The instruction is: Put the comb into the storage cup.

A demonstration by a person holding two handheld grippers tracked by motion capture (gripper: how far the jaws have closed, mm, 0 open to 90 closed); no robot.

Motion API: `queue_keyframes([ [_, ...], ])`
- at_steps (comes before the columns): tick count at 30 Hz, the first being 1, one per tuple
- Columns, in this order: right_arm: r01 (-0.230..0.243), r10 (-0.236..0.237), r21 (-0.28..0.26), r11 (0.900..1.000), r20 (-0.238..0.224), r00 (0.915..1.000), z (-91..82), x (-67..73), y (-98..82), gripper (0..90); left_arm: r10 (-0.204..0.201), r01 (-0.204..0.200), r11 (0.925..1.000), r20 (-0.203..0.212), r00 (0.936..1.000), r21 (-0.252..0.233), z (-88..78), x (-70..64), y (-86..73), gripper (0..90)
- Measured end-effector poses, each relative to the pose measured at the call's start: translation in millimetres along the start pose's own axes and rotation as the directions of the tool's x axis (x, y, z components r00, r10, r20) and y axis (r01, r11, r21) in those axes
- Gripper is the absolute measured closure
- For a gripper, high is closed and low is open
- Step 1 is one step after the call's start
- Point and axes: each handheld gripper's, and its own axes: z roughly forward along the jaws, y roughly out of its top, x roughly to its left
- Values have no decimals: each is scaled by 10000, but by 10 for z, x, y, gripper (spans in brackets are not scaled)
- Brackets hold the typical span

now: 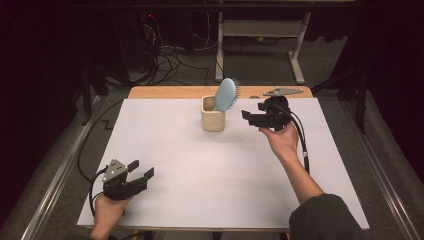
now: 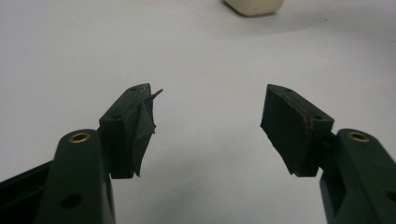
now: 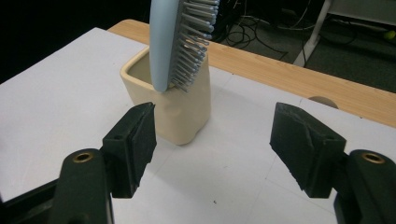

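A light blue hairbrush [image 1: 227, 94] stands handle-down in a cream square cup [image 1: 213, 120] at the far middle of the white table; it leans right, bristles facing right. In the right gripper view the hairbrush [image 3: 175, 42] rises out of the cup [image 3: 180, 112] just beyond the jaws. My right gripper [image 1: 248, 117] hovers a little right of the cup, pointing left at it, open and empty; the right gripper [image 3: 212, 135] has nothing between its pads. My left gripper [image 1: 142, 170] rests near the front left of the table, open and empty, as the left gripper [image 2: 208, 126] also shows over bare white table.
The white table top [image 1: 200, 170] has a wooden strip [image 1: 165, 92] along its far edge. A grey three-cornered plate [image 1: 283, 91] lies at the far right of that strip. Beyond the table are floor cables [image 1: 170, 57] and a white desk frame [image 1: 260, 30].
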Motion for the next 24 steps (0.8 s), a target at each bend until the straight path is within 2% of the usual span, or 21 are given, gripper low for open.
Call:
queue_keyframes([
  [24, 19, -19, -52, 10000, 84, 10000, -97, -44, -119, 319, -18, 18, 10000, -1, 10000, 8, 2, 1, 0, 351],
])
